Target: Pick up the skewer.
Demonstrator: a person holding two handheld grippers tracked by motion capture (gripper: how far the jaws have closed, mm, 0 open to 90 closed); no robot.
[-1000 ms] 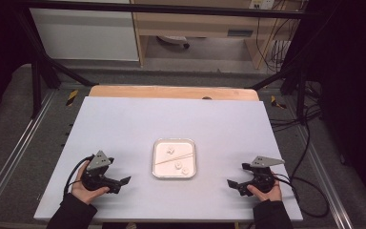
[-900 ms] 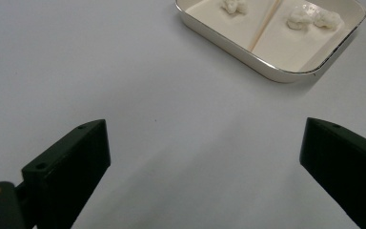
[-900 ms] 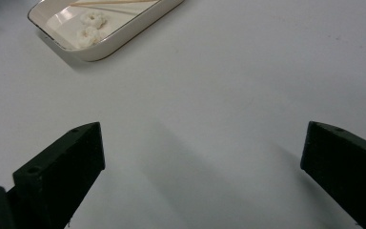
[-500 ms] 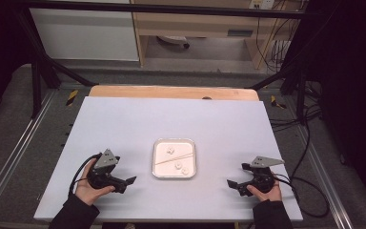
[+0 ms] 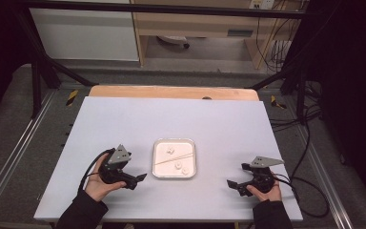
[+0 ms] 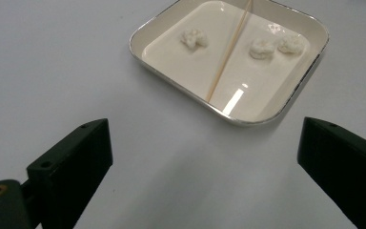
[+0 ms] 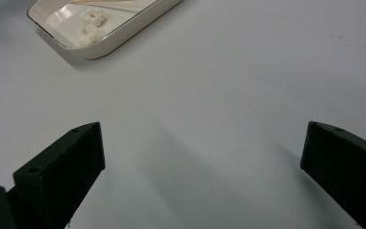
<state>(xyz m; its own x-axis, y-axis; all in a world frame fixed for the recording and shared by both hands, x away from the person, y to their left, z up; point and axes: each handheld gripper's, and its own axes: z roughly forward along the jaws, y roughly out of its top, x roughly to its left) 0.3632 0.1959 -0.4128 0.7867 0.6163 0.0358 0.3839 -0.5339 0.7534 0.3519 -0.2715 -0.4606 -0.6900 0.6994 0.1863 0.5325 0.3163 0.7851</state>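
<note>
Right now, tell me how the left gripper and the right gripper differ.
The left gripper sits near the tray; the right gripper sits farther off. The left gripper view faces the tray squarely; the right gripper view catches a corner. Both are open and empty.

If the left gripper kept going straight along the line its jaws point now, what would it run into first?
Most likely the near rim of the shallow white square tray, which lies just ahead of the open left gripper across bare white table. Beyond it come a thin wooden stick and small white lumps. Height is unclear.
</note>
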